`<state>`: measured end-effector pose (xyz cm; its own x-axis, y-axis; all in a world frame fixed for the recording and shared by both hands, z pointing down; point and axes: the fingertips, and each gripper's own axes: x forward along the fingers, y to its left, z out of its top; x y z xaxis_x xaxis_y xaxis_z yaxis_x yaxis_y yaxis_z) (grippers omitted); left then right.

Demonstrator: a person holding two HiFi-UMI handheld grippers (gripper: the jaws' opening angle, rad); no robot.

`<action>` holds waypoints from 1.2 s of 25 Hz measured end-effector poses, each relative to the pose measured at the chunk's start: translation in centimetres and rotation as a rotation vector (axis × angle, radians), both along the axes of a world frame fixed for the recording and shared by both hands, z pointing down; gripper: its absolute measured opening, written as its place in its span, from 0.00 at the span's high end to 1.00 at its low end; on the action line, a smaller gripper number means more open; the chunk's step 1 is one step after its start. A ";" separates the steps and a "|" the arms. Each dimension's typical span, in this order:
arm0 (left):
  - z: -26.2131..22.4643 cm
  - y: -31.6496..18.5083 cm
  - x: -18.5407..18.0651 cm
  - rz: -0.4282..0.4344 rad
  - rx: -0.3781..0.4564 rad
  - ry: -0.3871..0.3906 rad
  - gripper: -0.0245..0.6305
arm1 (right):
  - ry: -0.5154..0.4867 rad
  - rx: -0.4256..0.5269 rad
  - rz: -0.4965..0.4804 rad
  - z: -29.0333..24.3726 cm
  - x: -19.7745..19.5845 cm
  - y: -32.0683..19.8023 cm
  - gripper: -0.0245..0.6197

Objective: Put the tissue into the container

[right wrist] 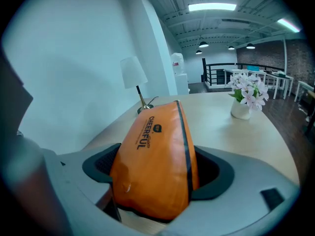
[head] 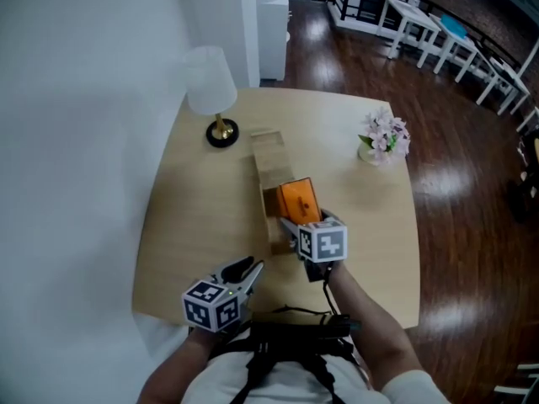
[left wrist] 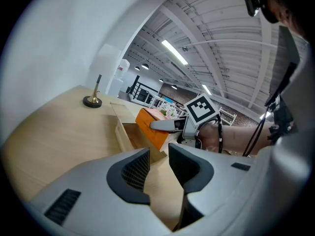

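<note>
A pale wooden tabletop over dark floorboards fills the head view, a long open wooden container at its centre. The right gripper, arm reaching in from 6 o'clock, holds the orange soft-plastic tissue pack tilted at the container's near end, and the left gripper hangs at 7 o'clock. In the left gripper view its fingers stand apart, only tabletop between them. In the right gripper view the fingers are clamped across the pack's lower body, which bulges around them; it looks light, squashy and slick, so this mid-body pinch seems right.
</note>
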<state>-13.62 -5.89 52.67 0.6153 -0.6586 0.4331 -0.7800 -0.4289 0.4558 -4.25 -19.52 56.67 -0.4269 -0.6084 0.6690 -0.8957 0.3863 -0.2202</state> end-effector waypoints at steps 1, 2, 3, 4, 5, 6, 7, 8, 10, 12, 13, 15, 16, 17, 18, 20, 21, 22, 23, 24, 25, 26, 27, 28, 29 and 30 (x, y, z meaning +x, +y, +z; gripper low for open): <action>0.0 0.1 -0.3 -0.004 0.000 -0.001 0.77 | -0.004 -0.006 0.000 0.3 -0.4 0.0 0.27; 0.0 0.1 -0.6 -0.008 -0.001 -0.002 0.77 | -0.007 -0.011 0.002 0.6 -0.8 0.0 0.27; 0.1 0.2 -0.8 -0.012 -0.003 -0.003 0.77 | -0.008 -0.016 0.006 0.9 -1.2 -0.1 0.27; 0.1 0.3 -1.1 -0.015 -0.005 -0.004 0.77 | -0.009 -0.022 0.012 1.3 -1.5 -0.1 0.27; 0.2 0.4 -1.4 -0.018 -0.008 -0.006 0.77 | -0.010 -0.029 0.019 1.7 -1.8 -0.2 0.27; 0.2 0.5 -1.7 -0.021 -0.011 -0.007 0.77 | -0.011 -0.037 0.025 2.1 -2.0 -0.2 0.27; 0.2 0.6 -1.9 -0.024 -0.014 -0.009 0.77 | -0.012 -0.043 0.029 2.4 -2.3 -0.2 0.27; 0.3 0.7 -2.2 -0.026 -0.017 -0.010 0.77 | -0.010 -0.049 0.030 2.8 -2.6 -0.2 0.27; 0.4 0.8 -2.7 -0.031 -0.022 -0.013 0.77 | 0.002 -0.053 0.029 3.6 -3.2 -0.2 0.27; 0.7 0.8 -3.1 -0.033 -0.025 -0.013 0.77 | 0.016 -0.055 0.030 4.4 -3.6 -0.4 0.27; 0.8 0.7 -3.3 -0.033 -0.027 -0.013 0.77 | 0.023 -0.057 0.032 4.8 -3.8 -0.5 0.27; 0.9 0.6 -3.6 -0.035 -0.029 -0.014 0.77 | 0.036 -0.065 0.036 5.6 -4.0 -0.7 0.27; 0.9 0.6 -3.8 -0.036 -0.031 -0.013 0.77 | 0.040 -0.069 0.038 5.9 -4.1 -0.7 0.27; 0.9 0.5 -3.9 -0.037 -0.033 -0.013 0.77 | 0.044 -0.073 0.041 6.0 -4.2 -0.7 0.27; 0.9 0.5 -3.9 -0.037 -0.035 -0.013 0.77 | 0.051 -0.070 0.042 6.1 -4.2 -0.7 0.27; 1.0 0.4 -4.1 -0.036 -0.040 -0.013 0.77 | 0.078 -0.048 0.041 6.1 -4.2 -1.0 0.27; 1.1 0.3 -4.1 -0.036 -0.042 -0.013 0.77 | 0.089 -0.039 0.040 6.1 -4.2 -1.1 0.27; 1.2 0.3 -4.0 -0.036 -0.044 -0.012 0.77 | 0.095 -0.034 0.039 6.2 -4.1 -1.2 0.27; 1.3 0.2 -4.0 -0.035 -0.047 -0.011 0.77 | 0.098 -0.032 0.036 6.3 -4.2 -1.3 0.27; 1.4 0.2 -3.9 -0.034 -0.049 -0.010 0.77 | 0.099 -0.030 0.033 6.3 -4.2 -1.3 0.27; 1.5 0.2 -3.8 -0.033 -0.050 -0.009 0.77 | 0.096 -0.030 0.029 6.2 -4.3 -1.3 0.27; 1.6 0.1 -3.8 -0.031 -0.051 -0.009 0.77 | 0.092 -0.030 0.026 6.2 -4.3 -1.3 0.27; 1.6 0.1 -3.7 -0.028 -0.052 -0.009 0.77 | 0.087 -0.031 0.025 6.1 -4.4 -1.3 0.26; 1.6 0.0 -3.6 -0.026 -0.053 -0.009 0.77 | 0.087 -0.033 0.023 6.2 -4.4 -1.3 0.27; 1.7 0.0 -3.6 -0.025 -0.054 -0.009 0.77 | 0.091 -0.037 0.023 6.2 -4.5 -1.2 0.26; 1.7 0.0 -3.5 -0.024 -0.056 -0.009 0.77 | 0.095 -0.044 0.023 6.3 -4.5 -1.1 0.26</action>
